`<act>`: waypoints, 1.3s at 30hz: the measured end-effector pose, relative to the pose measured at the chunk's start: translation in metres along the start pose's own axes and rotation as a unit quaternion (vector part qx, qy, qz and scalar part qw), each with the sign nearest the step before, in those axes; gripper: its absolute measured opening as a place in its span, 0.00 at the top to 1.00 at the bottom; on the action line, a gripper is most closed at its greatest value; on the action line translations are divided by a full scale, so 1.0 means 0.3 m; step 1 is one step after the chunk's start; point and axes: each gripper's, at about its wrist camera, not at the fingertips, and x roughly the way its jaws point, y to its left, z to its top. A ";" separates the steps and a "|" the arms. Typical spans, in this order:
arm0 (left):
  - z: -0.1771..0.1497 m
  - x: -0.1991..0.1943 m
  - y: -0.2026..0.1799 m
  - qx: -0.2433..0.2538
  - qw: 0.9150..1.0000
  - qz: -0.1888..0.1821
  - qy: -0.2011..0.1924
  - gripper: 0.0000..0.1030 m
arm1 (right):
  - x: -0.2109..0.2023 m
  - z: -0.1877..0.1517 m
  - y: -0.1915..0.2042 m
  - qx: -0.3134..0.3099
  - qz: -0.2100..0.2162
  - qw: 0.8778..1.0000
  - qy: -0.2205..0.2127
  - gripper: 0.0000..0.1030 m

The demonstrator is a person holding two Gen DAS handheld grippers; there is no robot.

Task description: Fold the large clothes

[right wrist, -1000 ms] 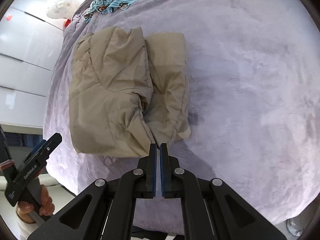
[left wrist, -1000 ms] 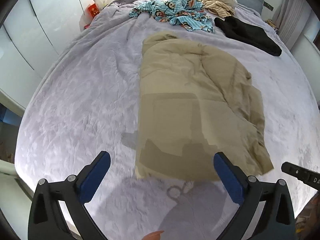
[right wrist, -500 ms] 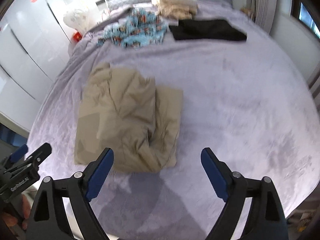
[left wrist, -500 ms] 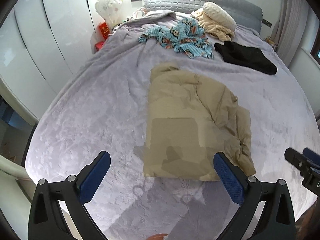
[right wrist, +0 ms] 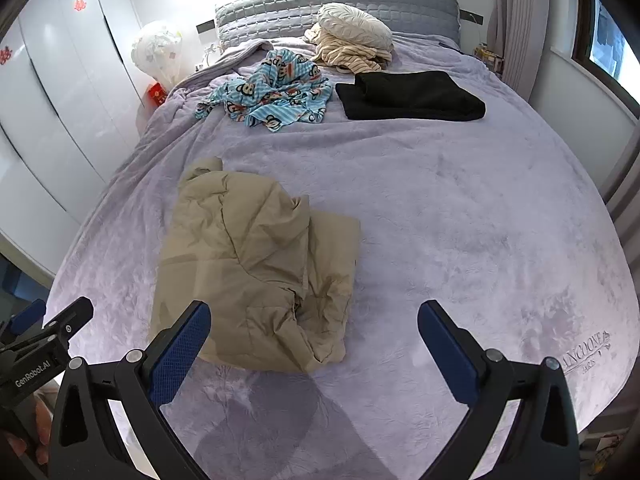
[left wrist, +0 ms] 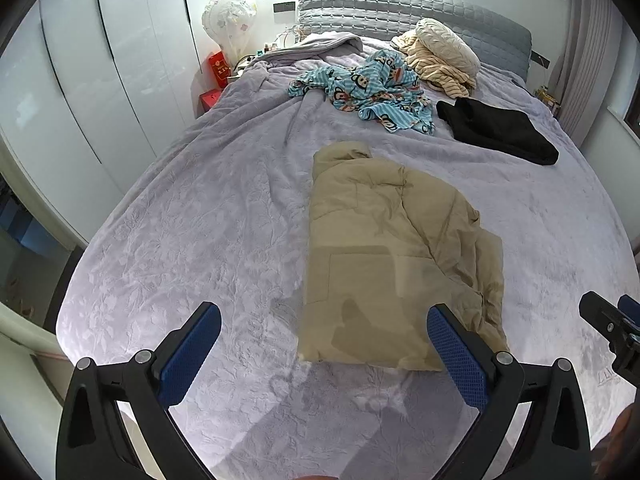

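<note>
While the tan padded jacket (left wrist: 384,256) is lying folded into a rough rectangle on the near half of the lavender bedspread (left wrist: 192,240), both tools are hovering above the bed's foot. The left gripper (left wrist: 324,344) is gaping wide, holding nothing, and the right gripper (right wrist: 314,342) is likewise spread and released. Farther up, a blue cartoon-print garment (right wrist: 272,92), a black folded garment (right wrist: 408,94) and what is possibly a cream blanket (right wrist: 352,54) are resting near the headboard (right wrist: 336,0).
</note>
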 end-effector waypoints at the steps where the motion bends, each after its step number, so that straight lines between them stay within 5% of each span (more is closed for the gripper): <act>1: -0.001 0.001 -0.001 0.000 1.000 0.000 0.000 0.00 | -0.001 0.001 0.002 -0.001 -0.001 1.000 0.000 0.00; 39: 0.007 -0.008 -0.014 0.005 1.000 -0.005 0.001 0.00 | -0.017 -0.011 -0.008 -0.001 0.001 1.000 0.002 0.00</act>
